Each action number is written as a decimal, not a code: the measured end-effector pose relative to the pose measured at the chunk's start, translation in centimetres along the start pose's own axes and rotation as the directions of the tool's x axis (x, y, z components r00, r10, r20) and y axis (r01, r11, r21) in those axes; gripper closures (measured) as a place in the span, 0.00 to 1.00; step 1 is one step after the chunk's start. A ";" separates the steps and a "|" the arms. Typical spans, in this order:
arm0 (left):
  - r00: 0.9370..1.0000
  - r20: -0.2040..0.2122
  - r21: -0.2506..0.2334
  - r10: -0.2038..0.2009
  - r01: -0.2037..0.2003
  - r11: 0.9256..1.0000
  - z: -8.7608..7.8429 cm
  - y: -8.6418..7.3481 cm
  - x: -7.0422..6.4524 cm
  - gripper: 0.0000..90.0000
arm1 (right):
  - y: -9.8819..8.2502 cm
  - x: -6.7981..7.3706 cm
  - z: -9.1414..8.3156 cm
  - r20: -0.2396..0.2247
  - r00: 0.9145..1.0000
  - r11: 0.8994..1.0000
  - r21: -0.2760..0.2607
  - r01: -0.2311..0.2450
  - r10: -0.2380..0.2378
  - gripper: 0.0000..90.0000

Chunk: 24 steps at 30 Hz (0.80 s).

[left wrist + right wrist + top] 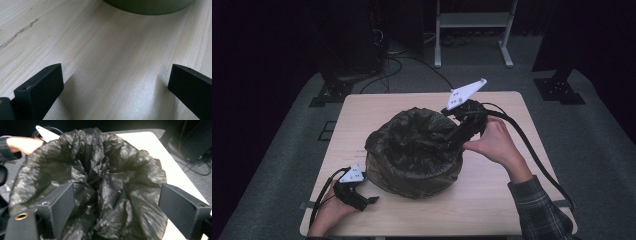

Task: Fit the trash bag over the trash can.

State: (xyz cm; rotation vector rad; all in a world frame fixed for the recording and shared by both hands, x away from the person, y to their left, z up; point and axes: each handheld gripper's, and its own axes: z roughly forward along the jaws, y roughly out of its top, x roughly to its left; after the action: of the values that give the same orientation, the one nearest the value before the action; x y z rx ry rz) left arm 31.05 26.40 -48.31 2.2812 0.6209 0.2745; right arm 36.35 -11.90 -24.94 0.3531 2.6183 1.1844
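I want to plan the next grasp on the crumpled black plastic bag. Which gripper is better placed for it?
Probably the right gripper: it hangs at the rim of the crumpled black plastic bag, jaws open towards the plastic. The left gripper is open low over the pale wooden table, beside the bag's base.

Black bin bag over a round bin on the tabletop

A crinkled, glossy black bag sat near the middle of the tabletop, somewhat toward its near edge, draped over a round green bin whose lower wall showed below the plastic. The bag's mouth was open upward, its folds sagging into the hollow, and its rim bunched highest toward the far right corner.
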 end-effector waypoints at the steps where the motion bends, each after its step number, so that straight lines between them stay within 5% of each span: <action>1: 1.000 0.000 0.000 0.000 0.000 1.000 0.0 0.0 0.0 0.00 | -0.4 -0.1 -0.3 0.001 1.000 1.000 -0.012 -0.009 0.009 0.13; 12: 1.000 0.000 0.000 0.001 -0.001 1.000 0.0 0.0 0.0 0.00 | -5.0 -0.5 -3.0 0.021 0.997 0.992 -0.097 -0.077 0.079 0.13; 24: 1.000 0.000 0.002 0.001 -0.001 1.000 0.0 0.0 0.0 0.00 | -10.6 0.5 -3.6 0.034 0.991 0.986 -0.109 -0.128 0.132 0.13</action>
State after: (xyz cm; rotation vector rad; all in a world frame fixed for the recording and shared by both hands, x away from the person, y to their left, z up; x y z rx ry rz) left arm 31.04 26.41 -48.30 2.2833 0.6199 0.2741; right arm 33.49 -21.08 -30.74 0.5288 2.5173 1.3374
